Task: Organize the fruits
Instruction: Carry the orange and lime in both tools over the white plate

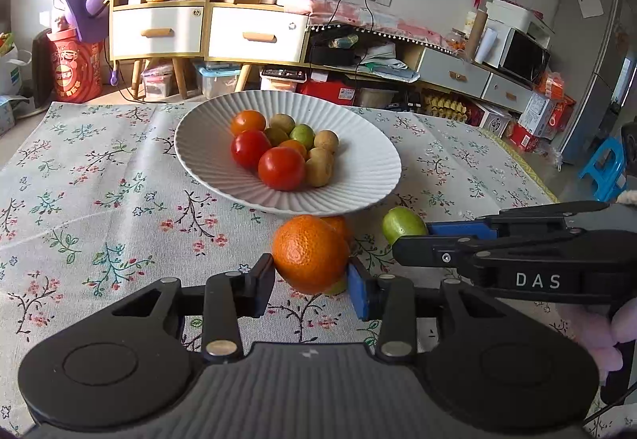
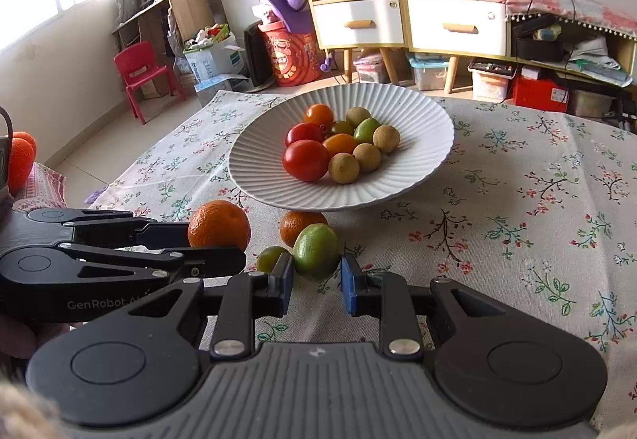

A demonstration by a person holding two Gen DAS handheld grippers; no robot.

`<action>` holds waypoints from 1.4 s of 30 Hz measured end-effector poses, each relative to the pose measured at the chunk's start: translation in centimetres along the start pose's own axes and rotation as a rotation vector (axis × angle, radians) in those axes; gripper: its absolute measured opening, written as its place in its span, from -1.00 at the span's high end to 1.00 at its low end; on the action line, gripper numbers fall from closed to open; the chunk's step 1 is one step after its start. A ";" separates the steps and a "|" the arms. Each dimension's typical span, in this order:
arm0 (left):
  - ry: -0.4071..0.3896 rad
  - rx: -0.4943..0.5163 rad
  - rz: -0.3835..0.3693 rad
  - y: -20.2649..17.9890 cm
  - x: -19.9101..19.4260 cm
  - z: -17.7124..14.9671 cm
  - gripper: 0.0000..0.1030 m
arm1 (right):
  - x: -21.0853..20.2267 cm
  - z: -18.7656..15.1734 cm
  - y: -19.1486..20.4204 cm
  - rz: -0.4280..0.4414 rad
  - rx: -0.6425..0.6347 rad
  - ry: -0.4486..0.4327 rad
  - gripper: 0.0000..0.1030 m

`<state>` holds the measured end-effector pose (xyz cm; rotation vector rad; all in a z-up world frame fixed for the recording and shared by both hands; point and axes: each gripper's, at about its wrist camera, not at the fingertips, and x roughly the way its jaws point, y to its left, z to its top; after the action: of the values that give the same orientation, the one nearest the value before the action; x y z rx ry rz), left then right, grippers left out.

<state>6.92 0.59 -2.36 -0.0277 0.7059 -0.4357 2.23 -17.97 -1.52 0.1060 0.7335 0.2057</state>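
A white ribbed plate (image 1: 358, 184) (image 2: 418, 180) holds red tomatoes, small oranges, green and brown fruits. My left gripper (image 1: 312, 279) is shut on a large orange (image 1: 310, 253), which also shows in the right wrist view (image 2: 219, 224). My right gripper (image 2: 316, 275) is closed around a green lime (image 2: 316, 249), which also shows in the left wrist view (image 1: 402, 224). A second orange (image 2: 298, 226) and a small green tomato (image 2: 270, 257) lie on the cloth in front of the plate.
The table has a floral cloth (image 1: 99, 200). Its left edge (image 2: 131, 164) drops to the floor, where a red chair (image 2: 139, 72) stands. Shelves and drawers (image 1: 207, 28) stand behind the table.
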 end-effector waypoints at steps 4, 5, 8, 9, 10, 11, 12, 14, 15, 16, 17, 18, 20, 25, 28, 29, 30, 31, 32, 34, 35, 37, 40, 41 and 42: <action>-0.007 -0.003 -0.006 -0.4 0.0 0.5 0.39 | -0.1 0.8 -0.8 -0.013 0.037 -0.021 0.56; -0.011 -0.003 -0.008 -0.4 -0.1 0.7 0.39 | 0.0 1.0 -0.9 -0.015 0.046 -0.023 0.56; -0.021 -0.002 -0.002 -0.4 0.0 1.1 0.39 | -0.1 1.5 -1.5 -0.018 0.080 -0.041 0.56; -0.023 -0.004 0.001 -0.3 0.0 1.2 0.39 | -0.1 1.6 -1.7 -0.019 0.090 -0.044 0.56; -0.028 -0.008 0.007 -0.2 0.1 1.4 0.39 | -0.1 1.7 -1.9 -0.022 0.100 -0.051 0.56; -0.035 -0.010 0.015 0.0 0.1 1.6 0.39 | -0.1 1.8 -2.1 -0.025 0.107 -0.056 0.56; -0.047 -0.009 0.026 0.2 0.1 1.8 0.39 | -0.1 1.8 -2.3 -0.028 0.113 -0.061 0.56; -0.073 -0.003 0.051 0.5 0.1 2.3 0.39 | 0.1 2.0 -2.5 -0.038 0.113 -0.065 0.56; -0.079 -0.003 0.063 0.8 0.1 2.6 0.39 | 0.2 2.1 -2.5 -0.046 0.109 -0.068 0.56; -0.082 -0.007 0.077 1.2 0.3 2.9 0.39 | 0.3 2.1 -2.6 -0.050 0.106 -0.069 0.56; -0.087 -0.009 0.089 1.5 0.4 3.1 0.39 | 0.5 2.2 -2.7 -0.051 0.104 -0.066 0.56; -0.087 -0.005 0.099 1.8 0.5 3.3 0.39 | 0.6 2.2 -2.8 -0.052 0.103 -0.064 0.56; -0.078 0.018 0.117 2.2 0.9 3.7 0.39 | 0.7 2.3 -3.0 -0.060 0.098 -0.060 0.56; -0.081 0.041 0.135 3.2 1.8 5.2 0.39 | 1.1 3.3 -3.2 -0.076 0.077 -0.073 0.55; -0.067 0.075 0.131 3.0 2.5 5.6 0.39 | 1.9 4.2 -3.3 -0.086 0.069 -0.081 0.55; -0.058 0.093 0.136 2.8 2.9 5.5 0.39 | 2.2 4.4 -3.4 -0.090 0.070 -0.081 0.55; -0.050 0.104 0.137 2.8 3.2 5.5 0.39 | 2.6 4.5 -3.4 -0.094 0.070 -0.079 0.55; -0.043 0.110 0.135 2.7 3.5 5.4 0.39 | 2.9 4.6 -3.4 -0.097 0.068 -0.076 0.55; -0.037 0.113 0.133 2.7 3.7 5.4 0.39 | 3.2 4.6 -3.5 -0.104 0.064 -0.070 0.55; -0.030 0.117 0.129 2.8 4.0 5.3 0.39 | 3.7 4.6 -3.5 -0.114 0.054 -0.061 0.55; -0.026 0.121 0.129 2.9 4.2 5.2 0.39 | 4.0 4.6 -3.5 -0.119 0.047 -0.055 0.55; -0.024 0.125 0.135 3.0 4.4 5.3 0.39 | 4.4 4.5 -3.6 -0.129 0.034 -0.047 0.55; -0.024 0.125 0.131 3.3 4.5 5.4 0.39 | 5.0 4.8 -3.5 -0.140 0.015 -0.035 0.55; -0.024 0.127 0.132 3.3 4.6 5.4 0.38 | 5.1 4.9 -3.5 -0.144 0.008 -0.032 0.55; -0.024 0.129 0.132 3.3 4.7 5.5 0.38 | 5.2 4.9 -3.6 -0.149 0.002 -0.031 0.55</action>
<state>14.78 1.06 -1.67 0.1344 0.6506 -0.3535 9.85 -20.38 -1.91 0.0559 0.7078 0.0608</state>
